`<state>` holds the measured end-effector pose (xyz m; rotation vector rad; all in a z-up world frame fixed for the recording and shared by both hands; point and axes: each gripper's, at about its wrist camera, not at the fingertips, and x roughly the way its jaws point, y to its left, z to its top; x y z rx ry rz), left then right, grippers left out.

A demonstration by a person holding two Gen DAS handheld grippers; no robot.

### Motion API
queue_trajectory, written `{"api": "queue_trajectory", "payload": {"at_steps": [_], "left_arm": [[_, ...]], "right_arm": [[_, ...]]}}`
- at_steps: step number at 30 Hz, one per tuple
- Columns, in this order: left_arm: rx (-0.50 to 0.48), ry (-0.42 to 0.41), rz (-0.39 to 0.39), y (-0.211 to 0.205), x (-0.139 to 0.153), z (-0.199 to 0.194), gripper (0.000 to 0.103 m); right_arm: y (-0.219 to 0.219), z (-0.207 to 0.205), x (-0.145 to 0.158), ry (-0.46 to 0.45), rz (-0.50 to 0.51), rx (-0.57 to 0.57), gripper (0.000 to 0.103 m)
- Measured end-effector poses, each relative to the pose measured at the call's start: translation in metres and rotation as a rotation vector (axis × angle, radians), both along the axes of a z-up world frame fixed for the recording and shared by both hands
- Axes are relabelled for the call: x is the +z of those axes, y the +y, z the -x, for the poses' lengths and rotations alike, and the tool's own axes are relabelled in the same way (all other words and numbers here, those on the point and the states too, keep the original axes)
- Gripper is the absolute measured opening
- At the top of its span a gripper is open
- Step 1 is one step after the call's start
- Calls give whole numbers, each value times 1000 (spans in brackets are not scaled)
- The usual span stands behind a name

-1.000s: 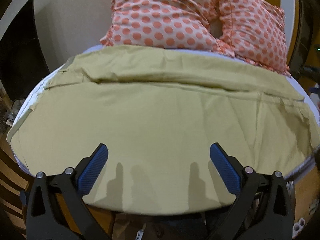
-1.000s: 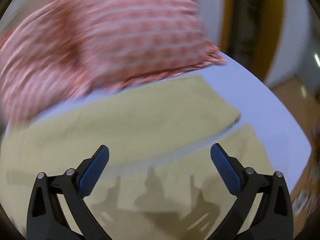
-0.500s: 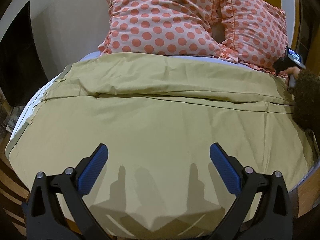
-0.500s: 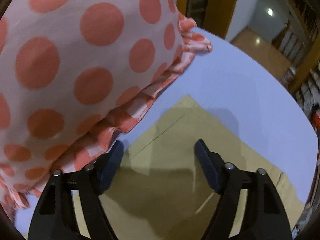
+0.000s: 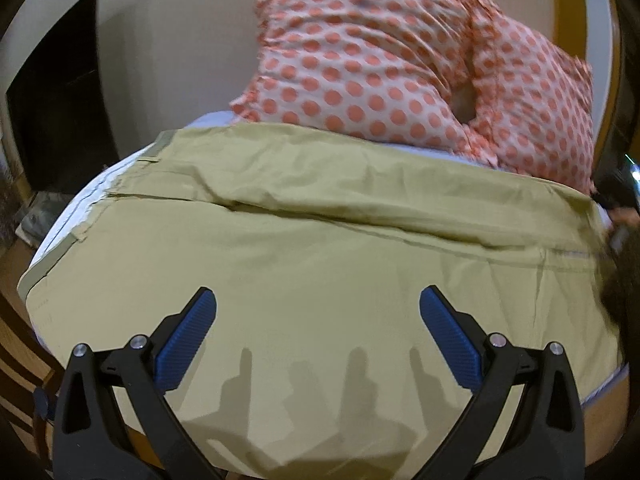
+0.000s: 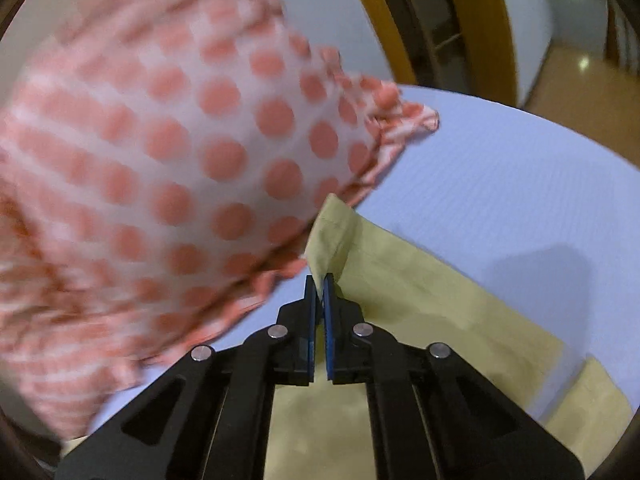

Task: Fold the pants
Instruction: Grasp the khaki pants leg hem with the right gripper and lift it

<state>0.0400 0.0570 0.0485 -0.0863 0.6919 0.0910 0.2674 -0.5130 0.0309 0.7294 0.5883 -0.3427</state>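
Pinching pants [image 6: 332, 240] corner, right gripper [image 6: 319, 286] now closed; left gripper [image 5: 318, 308] unchanged

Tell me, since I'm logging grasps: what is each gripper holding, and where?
Right gripper pinches the pants at a far corner by the pillow. Left gripper holds nothing.

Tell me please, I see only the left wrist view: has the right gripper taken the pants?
Observer: Yes, the right gripper is shut on a corner of the khaki pants.
Operator: Is the corner lifted?
Observer: It stands up, pinched, above the pale blue sheet.
Operator: What is close to it?
Observer: The polka-dot pillow lies directly left of the corner.
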Motion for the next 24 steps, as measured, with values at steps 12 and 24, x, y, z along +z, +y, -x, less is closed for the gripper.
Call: {"api": "queue_trajectory", "payload": {"at_steps": [12, 24], "left_arm": [[-100, -122, 320, 80, 30, -36, 101], [-45, 21, 514, 119, 20, -133, 96]], "right_arm": [[15, 232, -40, -47, -259, 89, 18], [7, 242, -35, -202, -280, 77, 2]]}}
